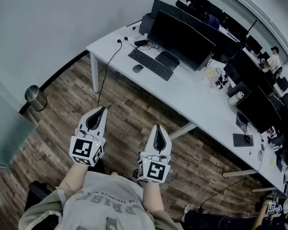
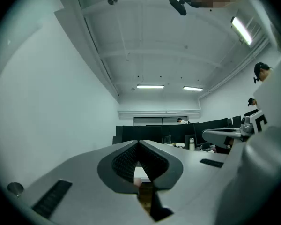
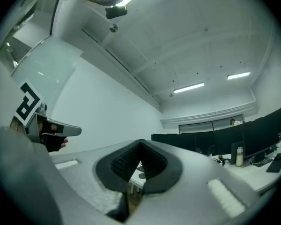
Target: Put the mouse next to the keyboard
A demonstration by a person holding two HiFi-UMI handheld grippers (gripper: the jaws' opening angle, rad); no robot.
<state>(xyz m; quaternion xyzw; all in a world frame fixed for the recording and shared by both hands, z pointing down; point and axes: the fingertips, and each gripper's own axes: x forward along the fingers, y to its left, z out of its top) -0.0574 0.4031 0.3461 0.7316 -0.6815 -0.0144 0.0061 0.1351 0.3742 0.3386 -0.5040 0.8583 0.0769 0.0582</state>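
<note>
Head view: the mouse (image 1: 138,68) lies on the white table (image 1: 192,99) just beside the keyboard (image 1: 150,64). The left tongs (image 1: 102,110) and right tongs (image 1: 157,127), both closed and empty, hang well apart from the keyboard.

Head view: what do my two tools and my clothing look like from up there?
The left tool and the right tool are both white shells that taper to a point, with black ribbed pads lining the jaws. Each has a cube with black-and-white square markers at its rear end. No cables are visible on them. The person wears a light grey shirt with dark lettering.
</note>
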